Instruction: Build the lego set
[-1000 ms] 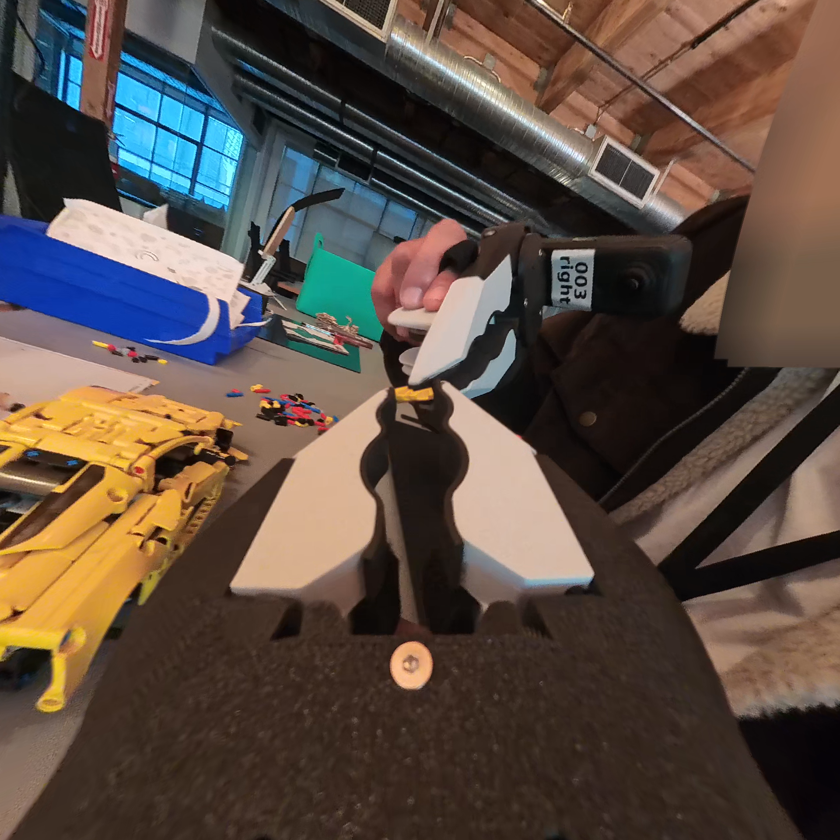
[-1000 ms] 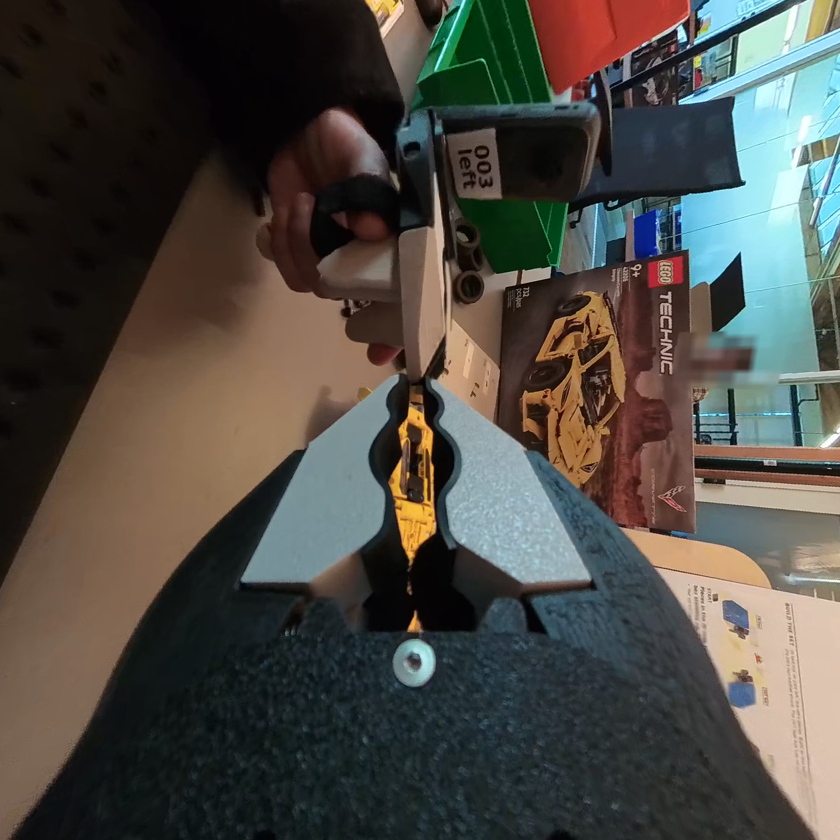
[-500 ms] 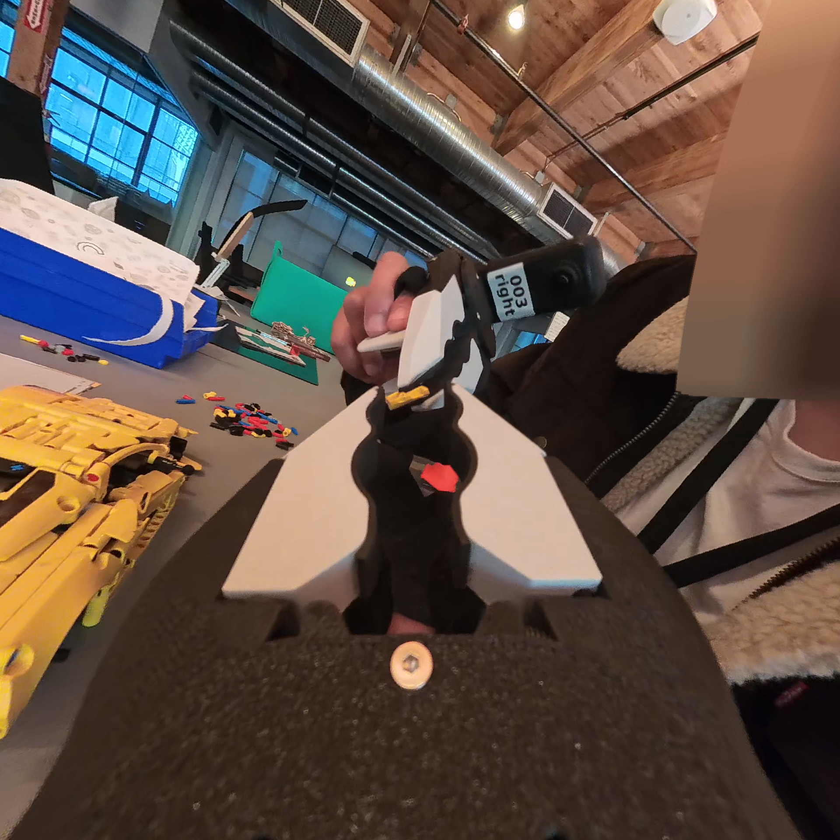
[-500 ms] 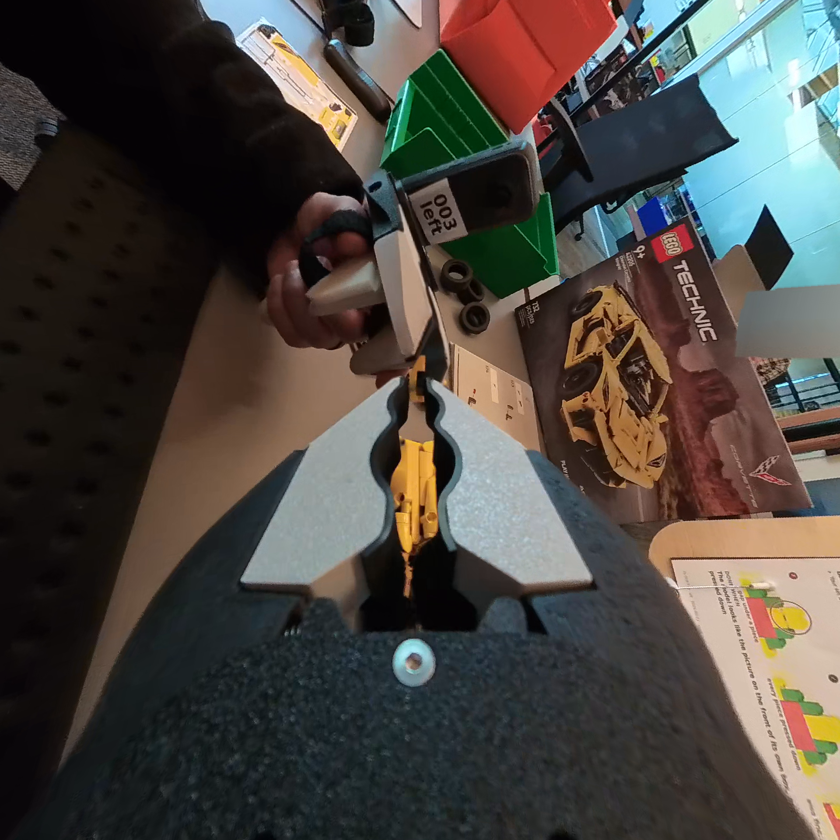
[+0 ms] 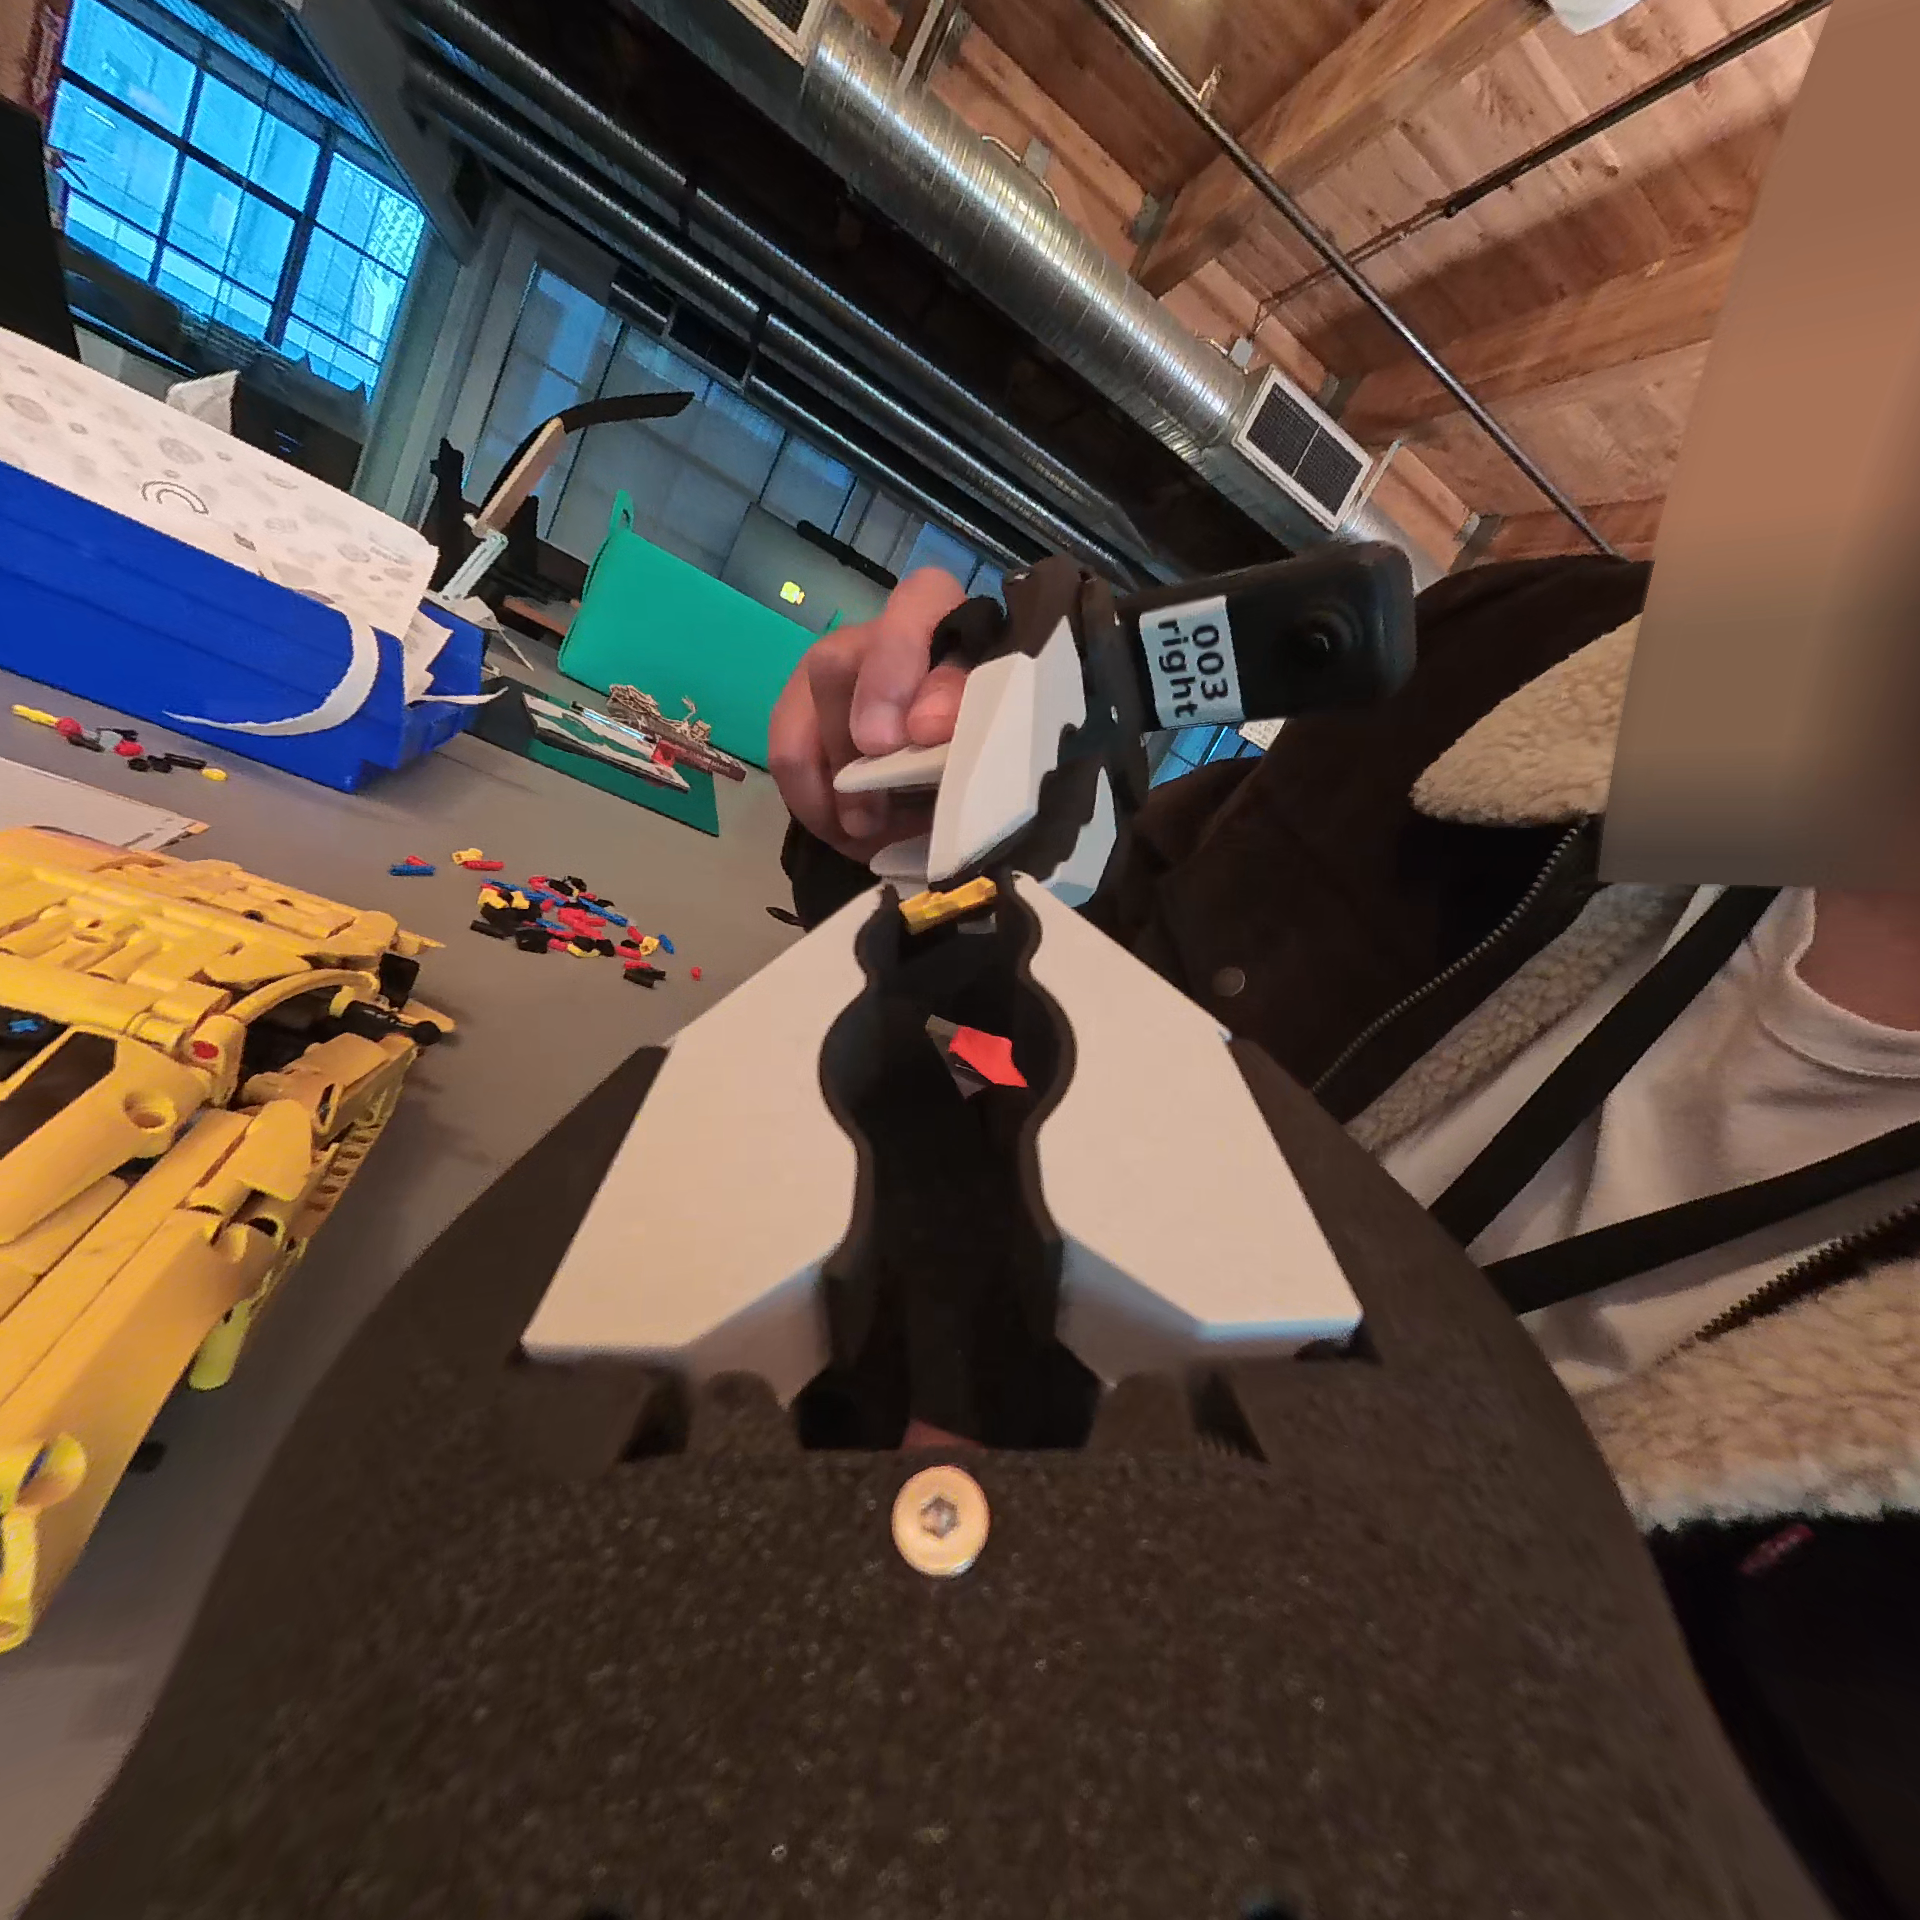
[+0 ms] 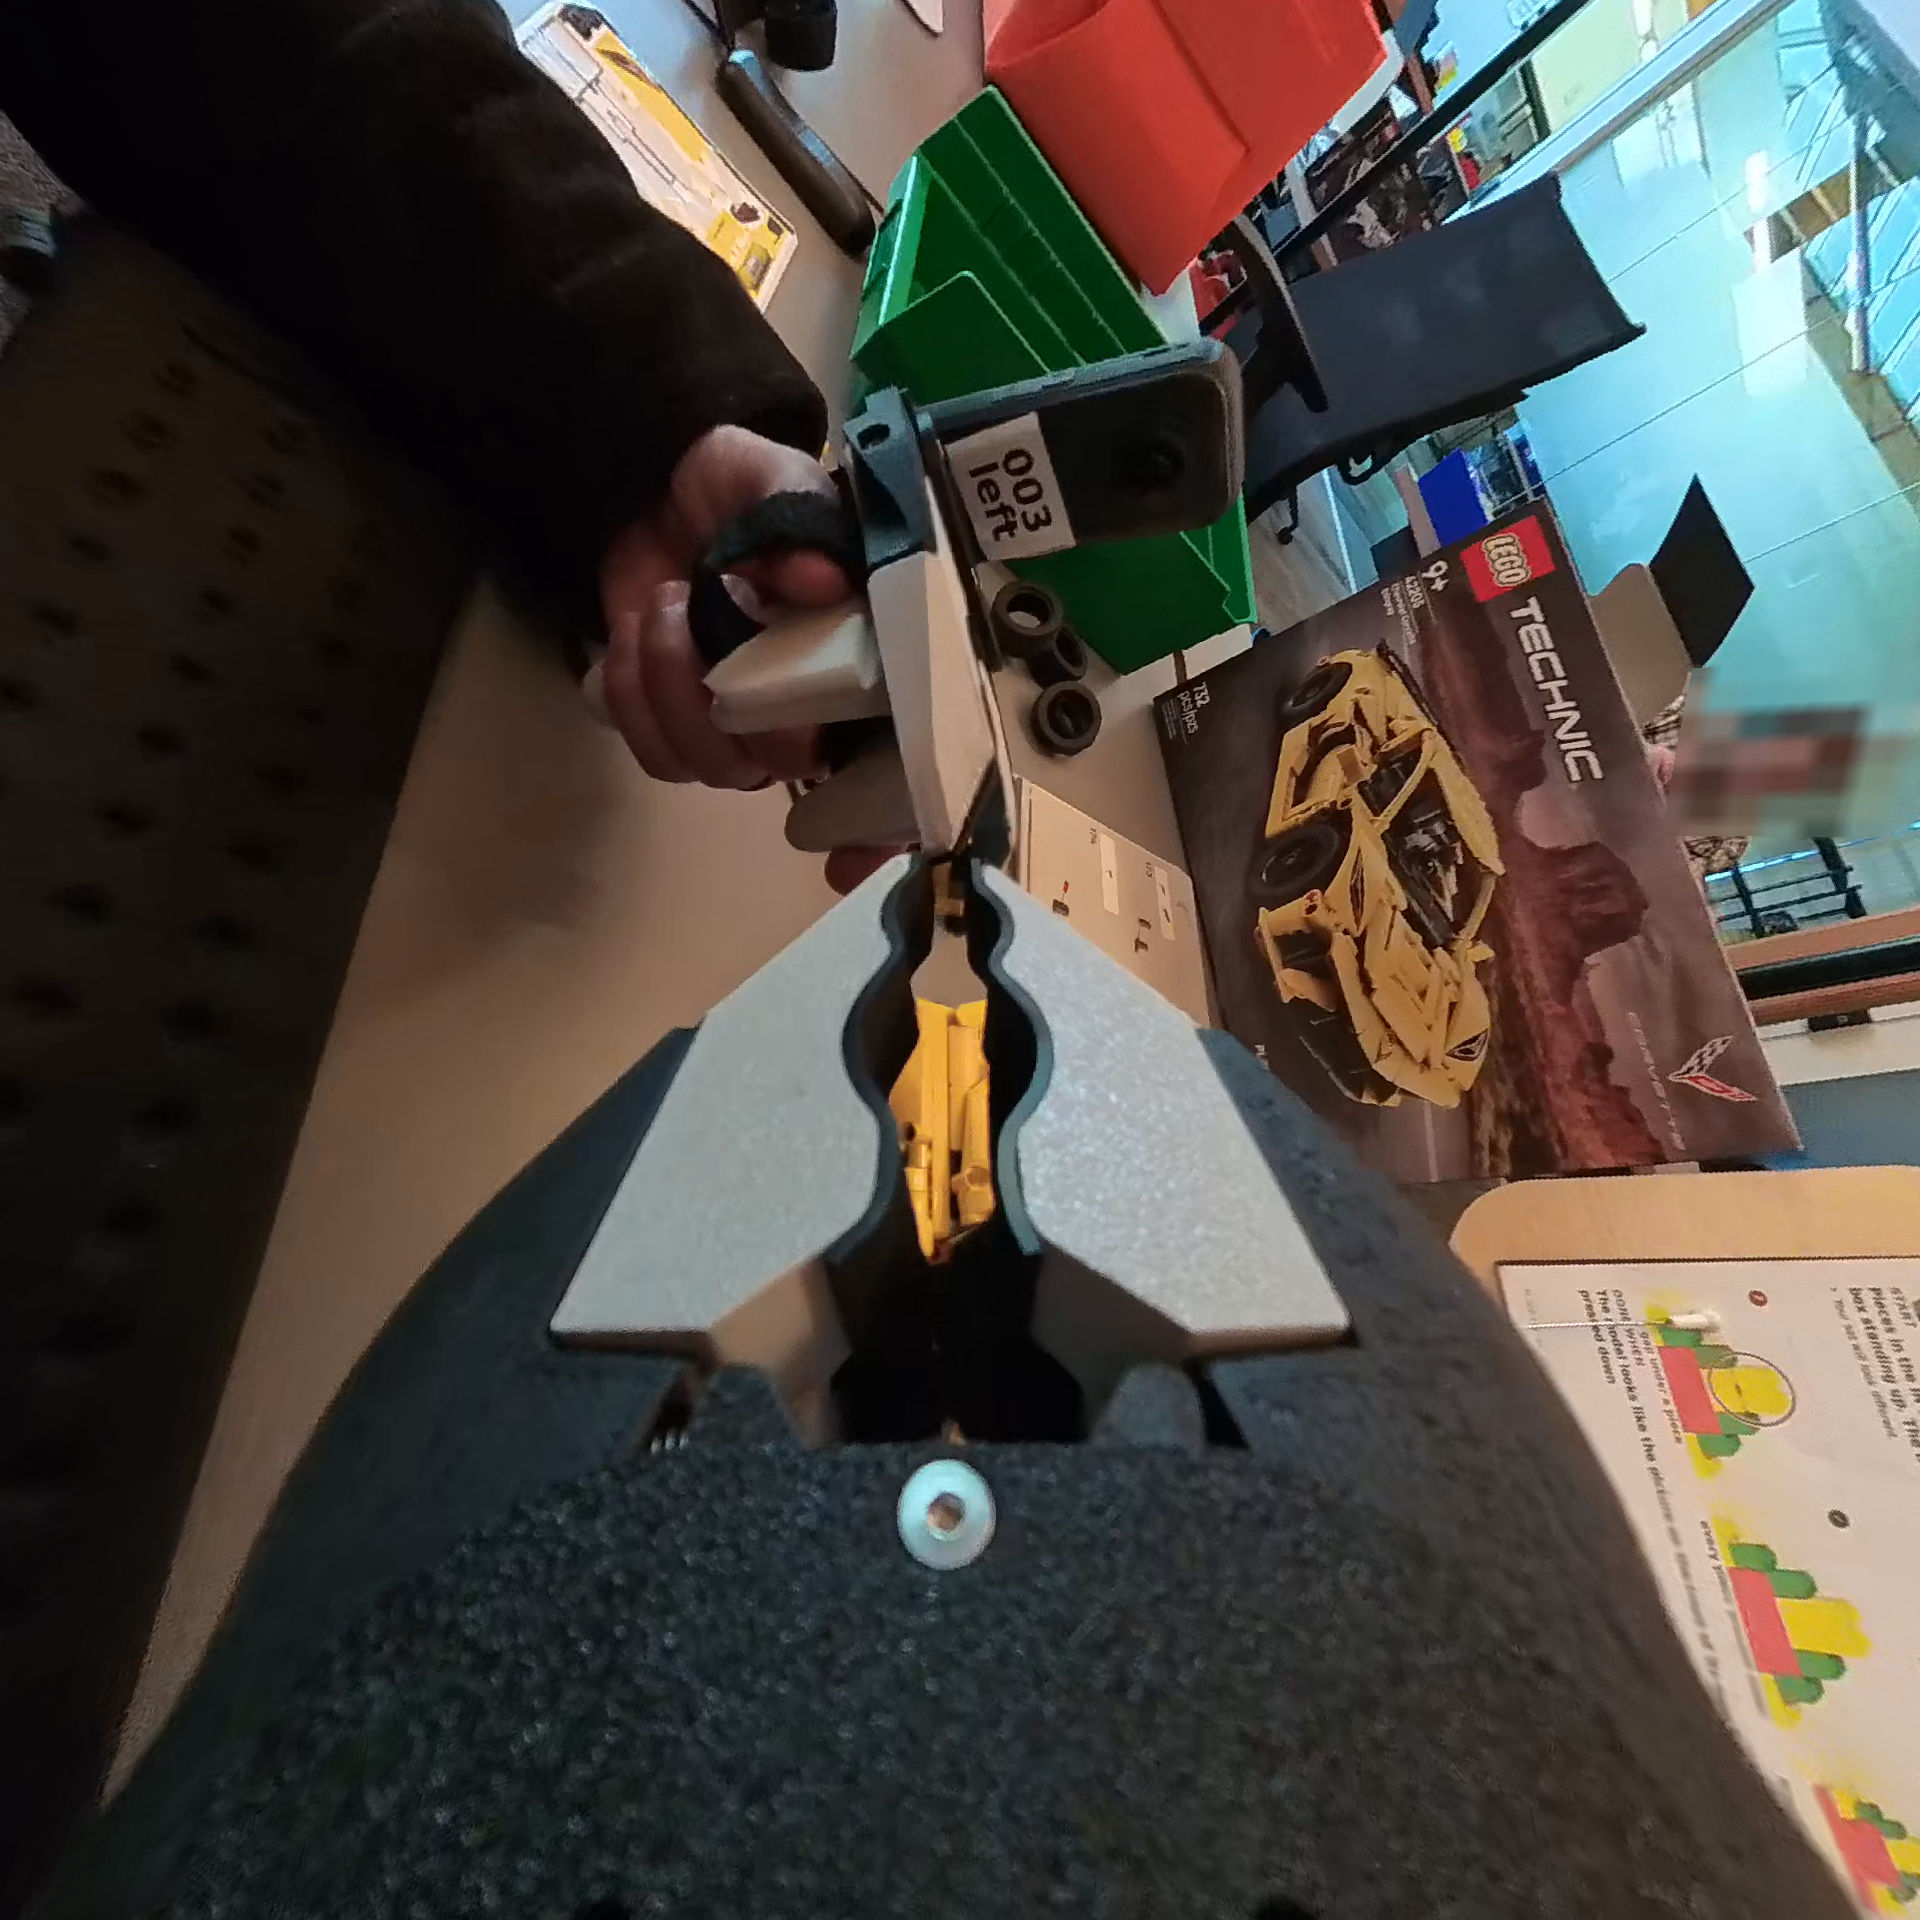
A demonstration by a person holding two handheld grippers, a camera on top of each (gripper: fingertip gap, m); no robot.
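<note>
- Centre of the left wrist frame: the left gripper [image 5: 940, 914] and the right gripper [image 5: 997, 883] meet tip to tip over a small yellow piece [image 5: 945, 902], both pairs of jaws drawn nearly together on it.
- Which gripper truly bears the piece cannot be told.
- Lower left: the half-built yellow car [image 5: 156, 1091] lies on the grey table [image 5: 582, 790], loose pieces [image 5: 571, 925] scattered beyond it.
- The risk, likely: a tiny piece pinched at the very tips may twist free and drop into the person's lap.

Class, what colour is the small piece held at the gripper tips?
Yellow; the small piece shows best in the left wrist view.
</note>
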